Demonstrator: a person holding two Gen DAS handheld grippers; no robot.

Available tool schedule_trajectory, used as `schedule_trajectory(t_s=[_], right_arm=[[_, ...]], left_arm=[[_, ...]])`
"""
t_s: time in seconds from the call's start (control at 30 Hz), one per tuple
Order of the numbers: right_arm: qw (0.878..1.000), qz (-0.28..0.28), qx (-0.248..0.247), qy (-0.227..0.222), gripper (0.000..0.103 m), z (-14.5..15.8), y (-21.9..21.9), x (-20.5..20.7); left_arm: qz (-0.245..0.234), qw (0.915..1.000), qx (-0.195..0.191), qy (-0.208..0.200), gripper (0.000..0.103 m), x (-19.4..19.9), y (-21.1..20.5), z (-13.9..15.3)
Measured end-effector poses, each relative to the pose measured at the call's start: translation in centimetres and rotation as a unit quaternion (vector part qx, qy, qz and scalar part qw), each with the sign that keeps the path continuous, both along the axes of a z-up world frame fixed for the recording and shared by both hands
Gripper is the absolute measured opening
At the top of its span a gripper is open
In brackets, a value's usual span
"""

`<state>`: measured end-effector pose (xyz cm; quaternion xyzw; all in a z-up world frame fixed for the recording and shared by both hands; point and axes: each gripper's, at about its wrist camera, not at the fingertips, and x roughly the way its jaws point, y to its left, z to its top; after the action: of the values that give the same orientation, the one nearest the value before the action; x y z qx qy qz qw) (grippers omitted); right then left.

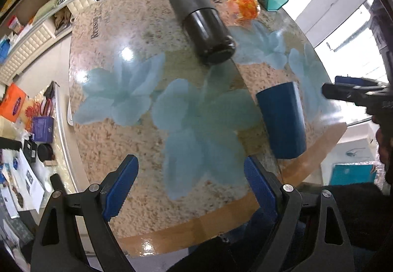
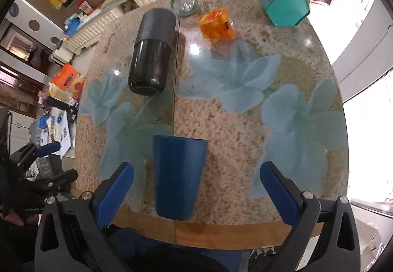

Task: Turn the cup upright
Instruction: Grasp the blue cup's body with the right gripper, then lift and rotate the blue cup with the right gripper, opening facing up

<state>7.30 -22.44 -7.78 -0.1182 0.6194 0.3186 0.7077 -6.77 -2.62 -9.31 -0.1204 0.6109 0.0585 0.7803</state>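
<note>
A dark blue cup (image 2: 178,177) lies on its side on the round table (image 2: 233,124), near the front edge, its wider end toward the table's middle. It also shows in the left wrist view (image 1: 282,122). My right gripper (image 2: 196,178) is open, its two blue pads either side of the cup's near end, the cup closer to the left pad. My left gripper (image 1: 190,172) is open and empty, left of the cup. The right gripper's fingertips (image 1: 343,90) show at the right edge of the left wrist view.
A black flask (image 2: 152,51) lies on its side at the table's far left. An orange glass (image 2: 217,24), a teal hexagonal box (image 2: 280,0) and a clear green jar (image 2: 184,2) stand at the far side. A cluttered counter (image 1: 32,139) lies left of the table.
</note>
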Motion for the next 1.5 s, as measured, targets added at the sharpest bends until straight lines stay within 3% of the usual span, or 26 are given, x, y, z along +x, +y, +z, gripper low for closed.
schedule_trajectory(t_s=[0.13,0.4,0.8,0.87,0.97,1.03,1.1,1.5], right_arm=[[0.998,0.008,-0.068,-0.012,0.103,-1.8,2.6,-0.6],[0.995,-0.002,-0.099,0.034,0.103,-5.5,4.8,-0.9],[0.986,-0.028,-0.146,0.079,0.103,-10.6,5.6,0.5],[0.985,-0.032,-0.146,0.081,0.102,-11.1,6.0,0.8],[0.984,-0.040,-0.152,0.088,0.083,-11.8,6.0,1.2],[0.982,-0.043,-0.158,0.092,0.081,-12.2,5.9,1.4],[0.982,-0.043,-0.163,0.085,0.072,-12.3,5.9,1.5],[0.991,-0.059,-0.097,0.070,0.072,-10.1,3.9,3.0]], left_arm=[[-0.004,0.9997,-0.022,-0.011,0.090,-0.3,1.7,-0.5],[-0.019,0.9992,-0.034,-0.004,0.090,-0.3,3.9,-2.0],[0.011,0.9989,-0.042,0.016,0.090,-1.4,7.6,-4.0],[0.019,0.9986,-0.046,0.017,0.090,-1.7,7.9,-4.3],[0.025,0.9982,-0.051,0.020,0.090,-2.0,8.2,-4.6],[0.027,0.9980,-0.053,0.020,0.090,-2.1,8.3,-4.7],[0.028,0.9980,-0.054,0.018,0.090,-2.2,8.4,-4.7],[0.032,0.9980,-0.053,0.011,0.090,-2.5,8.3,-4.6]])
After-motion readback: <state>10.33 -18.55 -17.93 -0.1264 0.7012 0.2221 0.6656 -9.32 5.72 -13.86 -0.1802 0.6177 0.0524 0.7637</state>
